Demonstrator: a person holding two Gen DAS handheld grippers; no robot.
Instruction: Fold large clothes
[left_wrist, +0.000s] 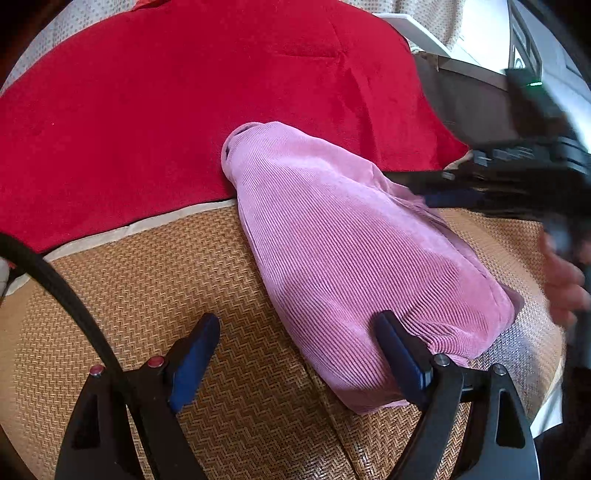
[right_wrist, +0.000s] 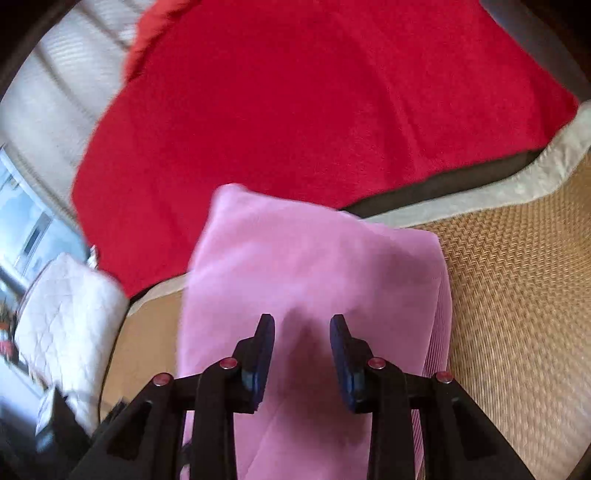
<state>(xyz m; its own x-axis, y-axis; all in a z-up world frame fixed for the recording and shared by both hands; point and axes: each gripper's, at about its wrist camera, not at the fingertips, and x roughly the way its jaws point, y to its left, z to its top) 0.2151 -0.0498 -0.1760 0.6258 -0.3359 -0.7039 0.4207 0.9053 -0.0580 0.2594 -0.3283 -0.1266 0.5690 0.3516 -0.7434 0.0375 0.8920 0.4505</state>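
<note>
We are looking at a folded pink ribbed corduroy garment (left_wrist: 354, 251) lying on a tan woven rattan mat (left_wrist: 184, 280), its far end overlapping a red plush blanket (left_wrist: 166, 92) spread behind the mat. Our left gripper (left_wrist: 297, 343) is hovering low over the mat with its blue-padded jaws standing wide apart, the right-hand pad touching the garment's near edge and nothing clamped. Our right gripper (right_wrist: 302, 341) is hanging above the pink cloth with its jaws partly apart and nothing between them. A white quilted cushion (right_wrist: 66, 314) is sitting off to the left.
</note>
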